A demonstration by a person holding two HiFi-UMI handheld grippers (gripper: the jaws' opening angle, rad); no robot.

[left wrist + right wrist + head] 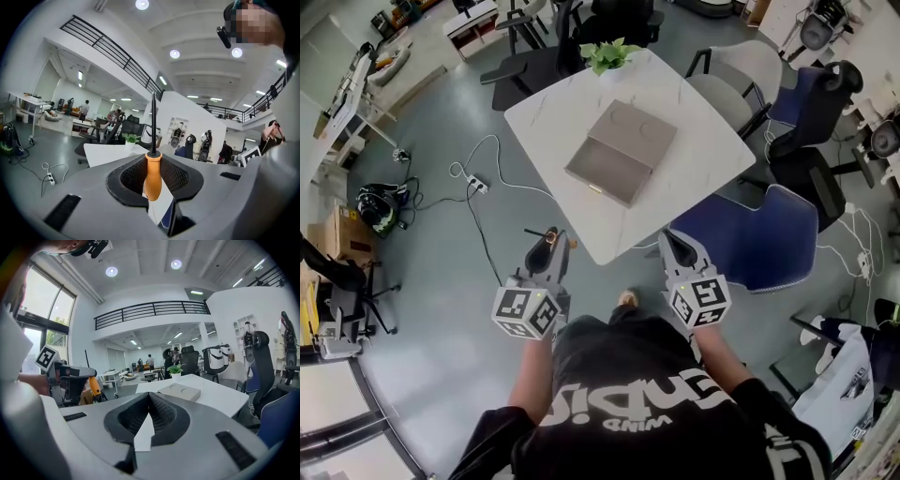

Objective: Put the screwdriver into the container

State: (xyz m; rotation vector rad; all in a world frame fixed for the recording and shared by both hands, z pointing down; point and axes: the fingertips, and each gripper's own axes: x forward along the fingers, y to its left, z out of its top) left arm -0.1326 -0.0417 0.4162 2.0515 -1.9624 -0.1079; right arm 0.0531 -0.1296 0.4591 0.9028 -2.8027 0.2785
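Overhead, the head view shows a person standing on a gray floor at the near corner of a white table [694, 141], with a gripper in each hand. A flat gray container [622, 153] lies in the middle of the table, and a small green plant [612, 53] stands at the far corner. The left gripper [547, 246] is held short of the table edge and grips the screwdriver [550, 236], well apart from the container. The right gripper [675, 246] is level with it, beside a blue chair [759, 239]. Along the left gripper's jaws, the screwdriver stands upright: its smooth orange handle [153, 176], bulb-shaped and narrower toward the top, is clamped between the two dark ribbed pads, and a thin black shaft rises straight up from it. Along the right gripper's jaws, the pads meet with nothing between them. Beyond them are the table, the container [179, 391] with two round marks on its top, and the plant. The orange handle [94, 385] shows at the far left.
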